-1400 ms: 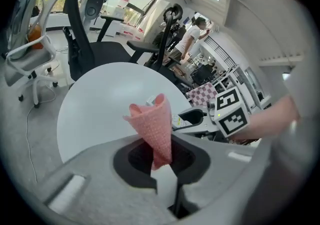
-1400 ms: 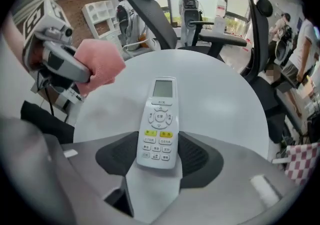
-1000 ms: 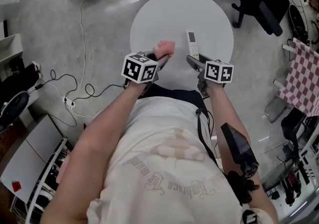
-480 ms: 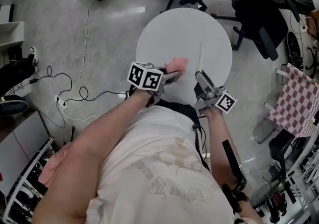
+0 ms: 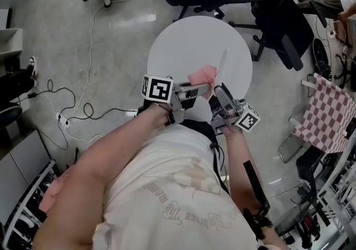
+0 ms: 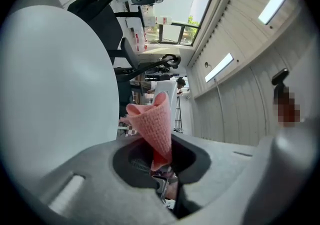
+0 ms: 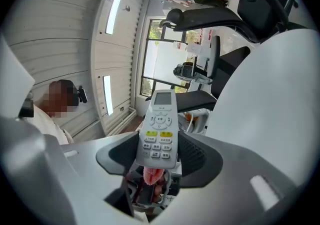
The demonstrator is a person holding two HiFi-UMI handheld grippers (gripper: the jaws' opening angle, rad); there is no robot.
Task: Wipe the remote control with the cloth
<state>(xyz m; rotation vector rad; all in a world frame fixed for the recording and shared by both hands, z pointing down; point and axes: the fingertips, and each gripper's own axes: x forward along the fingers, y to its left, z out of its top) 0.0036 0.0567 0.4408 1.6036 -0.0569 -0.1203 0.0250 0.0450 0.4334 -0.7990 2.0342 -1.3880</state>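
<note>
Left gripper point(image 6: 161, 155) is clamped on the pink cloth point(image 6: 154, 119), which stands up from the jaws as a folded cone. Right gripper point(image 7: 156, 161) is clamped across the button end of the white remote control point(image 7: 160, 119), screen end pointing to 12 o'clock. Head view: both are held over the near part of the round white table point(image 5: 183, 38), cloth at 9 o'clock of the remote's lower half, just beside it; contact not resolvable.

Both forearms reach forward, grippers close together: the grey left gripper point(image 5: 193, 90) pinches a pink woven cloth point(image 5: 202, 73), the grey right gripper point(image 5: 219, 93) a slim white remote control point(image 5: 222, 60).
</note>
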